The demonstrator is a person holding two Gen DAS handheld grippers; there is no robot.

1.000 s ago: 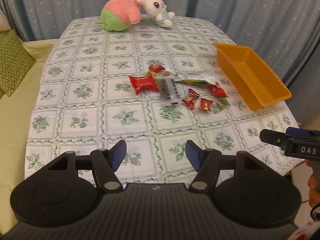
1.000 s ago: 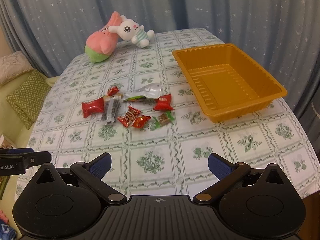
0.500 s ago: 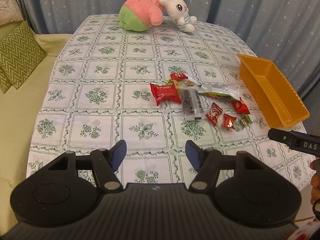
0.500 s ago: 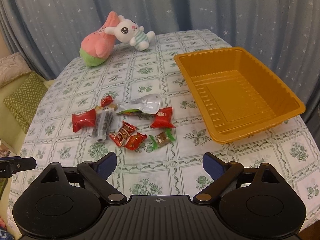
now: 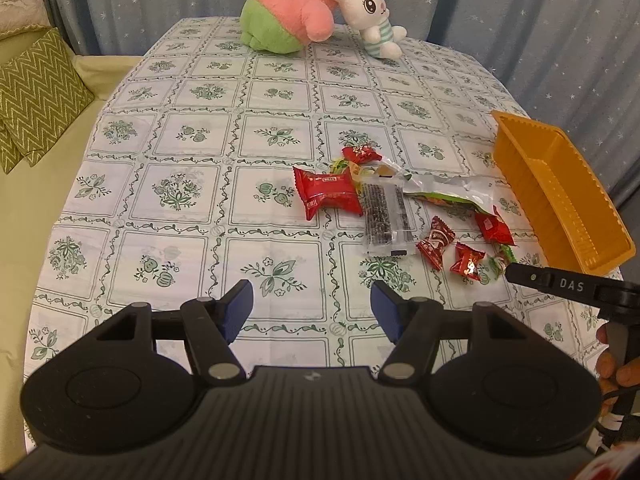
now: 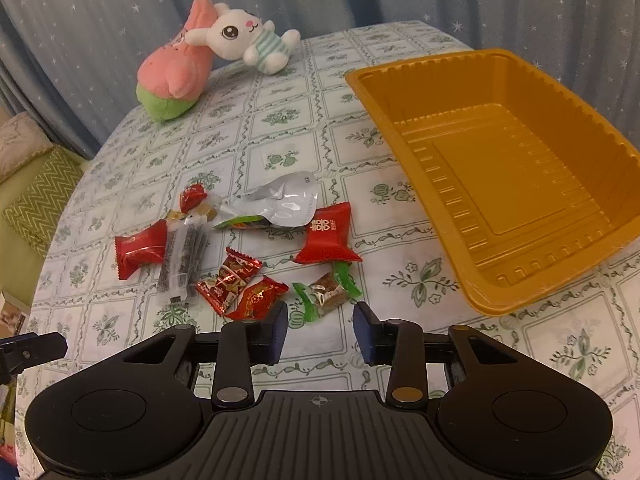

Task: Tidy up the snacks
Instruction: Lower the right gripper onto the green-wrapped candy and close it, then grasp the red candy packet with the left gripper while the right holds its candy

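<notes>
Several wrapped snacks lie in a loose heap on the flowered tablecloth. Among them are a red packet (image 5: 326, 196), a dark bar in clear wrap (image 5: 382, 214), a silver-green pouch (image 6: 276, 204), a red packet with white print (image 6: 328, 236), two small red candies (image 6: 230, 280) and a green-wrapped brown candy (image 6: 326, 292). An empty orange tray (image 6: 520, 184) stands to their right. My right gripper (image 6: 320, 330) hovers just short of the green-wrapped candy, its jaws closing with nothing between them. My left gripper (image 5: 312, 312) hangs open and empty over bare cloth, nearer than the heap.
A pink-green plush (image 5: 288, 16) and a white rabbit plush (image 5: 372, 20) lie at the table's far end before a blue curtain. A green zigzag cushion (image 5: 36, 100) rests on a sofa at the left. The table's near edge runs under both grippers.
Both grippers have come forward and down towards the snack heap. The right gripper's jaws have narrowed from wide to a small gap. The left jaws keep the same width.
</notes>
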